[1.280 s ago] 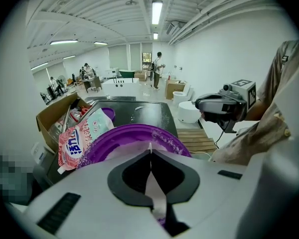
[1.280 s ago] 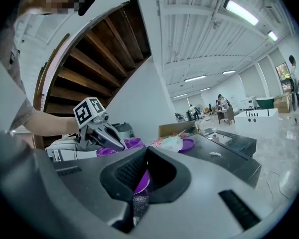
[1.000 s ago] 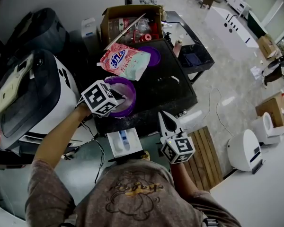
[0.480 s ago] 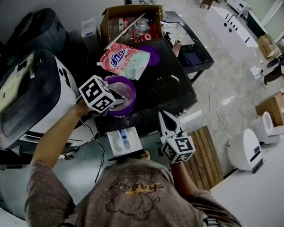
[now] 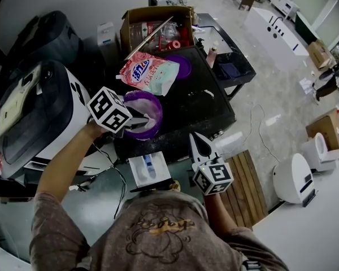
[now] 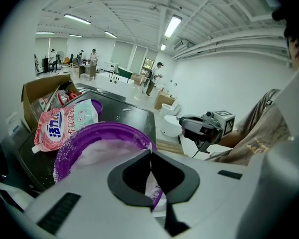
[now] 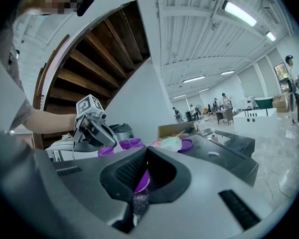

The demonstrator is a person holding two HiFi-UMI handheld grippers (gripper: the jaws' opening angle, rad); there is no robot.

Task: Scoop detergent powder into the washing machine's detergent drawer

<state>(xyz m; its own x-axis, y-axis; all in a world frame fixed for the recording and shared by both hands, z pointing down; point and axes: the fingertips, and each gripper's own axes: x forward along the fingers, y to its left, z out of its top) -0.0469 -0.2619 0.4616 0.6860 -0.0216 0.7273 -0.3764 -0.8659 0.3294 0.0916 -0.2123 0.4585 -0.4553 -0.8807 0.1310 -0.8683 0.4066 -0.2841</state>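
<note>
Left hand-held gripper [image 5: 139, 119] clamping white scoop [image 5: 149, 118], arm outstretched, right hand-held gripper [image 5: 194, 138] jaws together

This is a large open lab or test hall rather than a home. A high white ribbed ceiling [image 6: 139, 14] carries long strip lights [image 6: 173, 26]. The pale polished floor [image 5: 271, 95] is wide, with a loose cable [image 5: 259, 131] and cardboard boxes [image 5: 319, 52] standing about. People [image 6: 154, 76] stand far off, and a washing machine [image 5: 39, 117] sits beside a black counter [image 5: 198, 106] out in the open room.
</note>
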